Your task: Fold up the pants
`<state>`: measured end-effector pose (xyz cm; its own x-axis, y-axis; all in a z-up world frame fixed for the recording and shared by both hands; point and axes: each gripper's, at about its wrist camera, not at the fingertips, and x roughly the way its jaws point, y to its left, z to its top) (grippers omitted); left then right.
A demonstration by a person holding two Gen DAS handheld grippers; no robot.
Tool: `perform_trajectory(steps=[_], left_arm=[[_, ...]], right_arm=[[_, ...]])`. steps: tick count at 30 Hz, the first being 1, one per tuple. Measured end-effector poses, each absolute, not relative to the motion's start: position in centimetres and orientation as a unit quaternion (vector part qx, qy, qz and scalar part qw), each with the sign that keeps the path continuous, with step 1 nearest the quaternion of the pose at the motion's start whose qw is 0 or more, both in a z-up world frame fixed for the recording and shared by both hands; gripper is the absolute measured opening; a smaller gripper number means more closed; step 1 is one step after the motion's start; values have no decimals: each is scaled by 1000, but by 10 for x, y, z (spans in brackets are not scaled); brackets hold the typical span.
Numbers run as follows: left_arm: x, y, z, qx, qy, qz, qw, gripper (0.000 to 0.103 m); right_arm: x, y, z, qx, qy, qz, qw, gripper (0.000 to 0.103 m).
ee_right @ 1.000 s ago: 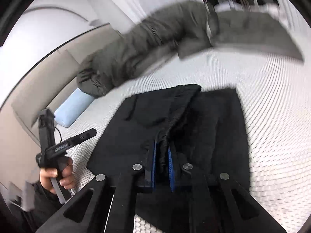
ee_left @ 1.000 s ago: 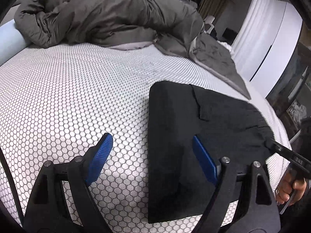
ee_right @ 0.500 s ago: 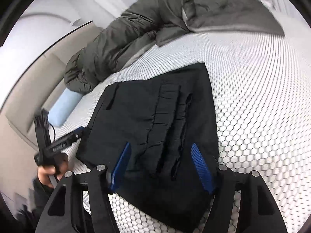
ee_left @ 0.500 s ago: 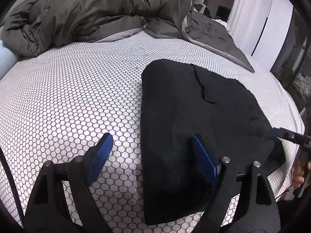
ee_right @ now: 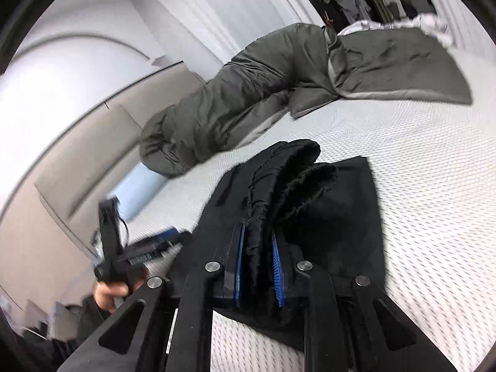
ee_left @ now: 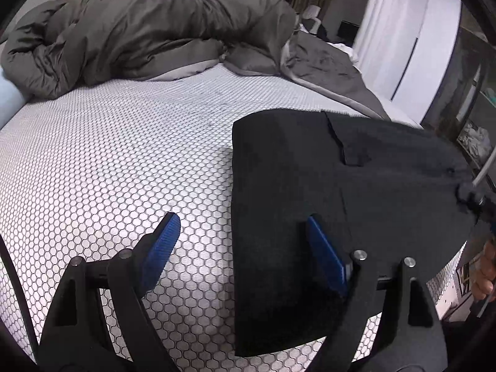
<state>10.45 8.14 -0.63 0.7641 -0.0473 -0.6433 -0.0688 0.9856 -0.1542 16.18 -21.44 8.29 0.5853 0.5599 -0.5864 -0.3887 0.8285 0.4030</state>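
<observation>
Gripping ribbed black pants point(ee_right: 263, 204), right gripper point(ee_right: 259, 266) jaws pinch soft folds.

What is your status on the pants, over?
Left gripper open, empty above the bed. Right gripper shut on pants' bunched edge, lifted. Rest of pants flat on bed. Duvet well clear.

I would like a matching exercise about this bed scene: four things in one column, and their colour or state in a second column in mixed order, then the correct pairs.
Things:
1. left gripper
2. right gripper
3. duvet
4. pillow

States:
A. light blue, at the headboard end of the bed
B. shut on a raised fold of the black pants
C. open, one finger above the mattress, one above the pants
D. grey, bunched up along the far side

Pairs: 1-C, 2-B, 3-D, 4-A
</observation>
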Motion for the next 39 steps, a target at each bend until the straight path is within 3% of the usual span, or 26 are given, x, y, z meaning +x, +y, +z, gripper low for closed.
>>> perform_trajectory(steps=[3, 5, 8, 12, 13, 15, 16, 19, 22, 25, 27, 30, 35, 37, 39], left_arm=[[108, 71, -14, -59, 359, 4, 932, 82], [112, 64, -19, -39, 367, 13, 929, 82], [106, 56, -11, -23, 352, 19, 936, 82], [90, 24, 3, 27, 312, -50, 948, 80], [89, 14, 0, 39, 315, -75, 945, 76], [92, -8, -13, 70, 339, -132, 929, 54], [95, -18, -22, 91, 353, -148, 919, 52], [97, -27, -40, 135, 361, -152, 910, 51], [92, -6, -41, 122, 367, -148, 910, 51], [87, 18, -39, 108, 368, -125, 915, 60], [85, 32, -36, 94, 370, -118, 917, 67], [79, 34, -25, 101, 359, -108, 921, 66], [87, 24, 2, 85, 324, -131, 933, 66], [106, 17, -1, 90, 340, -131, 927, 60], [129, 18, -17, 99, 382, -117, 911, 30]], right_arm=[[170, -217, 38, 51, 438, 194, 876, 20], [178, -215, 11, 36, 473, 177, 862, 30], [167, -216, 38, 36, 428, 169, 887, 43], [149, -199, 71, 18, 353, 199, 914, 43], [149, -186, 69, 21, 355, 224, 908, 43], [153, -161, 56, 7, 376, 257, 890, 43], [155, -151, 48, -5, 387, 266, 883, 43], [167, -113, 8, -52, 435, 271, 857, 42], [164, -107, -4, -122, 420, 244, 865, 40], [158, -134, 1, -168, 402, 186, 881, 37], [155, -145, 5, -149, 408, 203, 877, 37], [155, -137, 14, -157, 399, 207, 879, 43], [160, -139, 37, -78, 381, 244, 889, 43], [177, -114, 35, -84, 386, 246, 885, 43], [194, -98, 17, -93, 417, 244, 870, 43]])
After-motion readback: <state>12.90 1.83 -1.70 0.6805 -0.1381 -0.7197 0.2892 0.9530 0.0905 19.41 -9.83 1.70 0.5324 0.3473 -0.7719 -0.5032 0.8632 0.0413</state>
